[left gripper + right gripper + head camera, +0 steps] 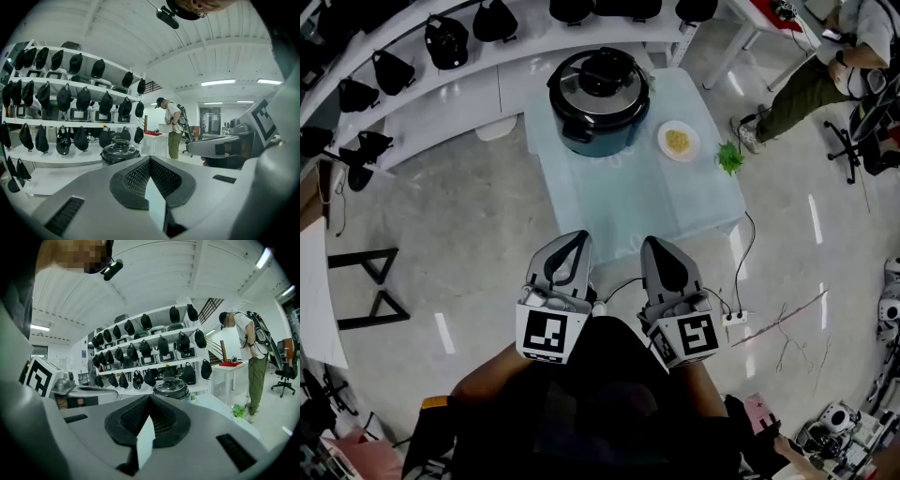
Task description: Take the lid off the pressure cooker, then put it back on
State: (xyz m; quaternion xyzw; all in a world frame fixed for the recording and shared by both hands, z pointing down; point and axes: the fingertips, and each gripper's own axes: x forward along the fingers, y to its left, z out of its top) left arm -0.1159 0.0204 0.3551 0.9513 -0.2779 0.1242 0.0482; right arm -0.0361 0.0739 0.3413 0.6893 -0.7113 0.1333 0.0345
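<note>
Both tongs are closed with nothing in them. The left gripper [574, 240] and the right gripper [657, 244] sit side by side at the near edge of the scene, each with a marker cube at its back. Their tips point toward the table [694, 202] and stop short of its near edge. In each gripper view the ribbed black pads meet at the tip, and only the room shows past them.

The pressure cooker [598, 131] stands at the far left end of the table, well apart from both grippers. Its lid [602, 73] is on, with a black knob in the middle. A pale blue cloth covers the small table. To the right of the cooker a small white dish [679, 141] holds something yellow. A green leafy sprig [730, 157] shows at the table's right edge; I cannot tell whether it lies on the cloth or on the floor beyond.

The floor [469, 216] is polished grey, streaked with reflections of ceiling lights. White curved shelves [441, 103] run along the far side, lined with black pouch-like items that I cannot identify. A cable runs down from the table to a white power strip [734, 318] on the floor at near right. At far right a person [806, 89] in olive trousers stands by another white table, with an office chair [848, 150] near.
</note>
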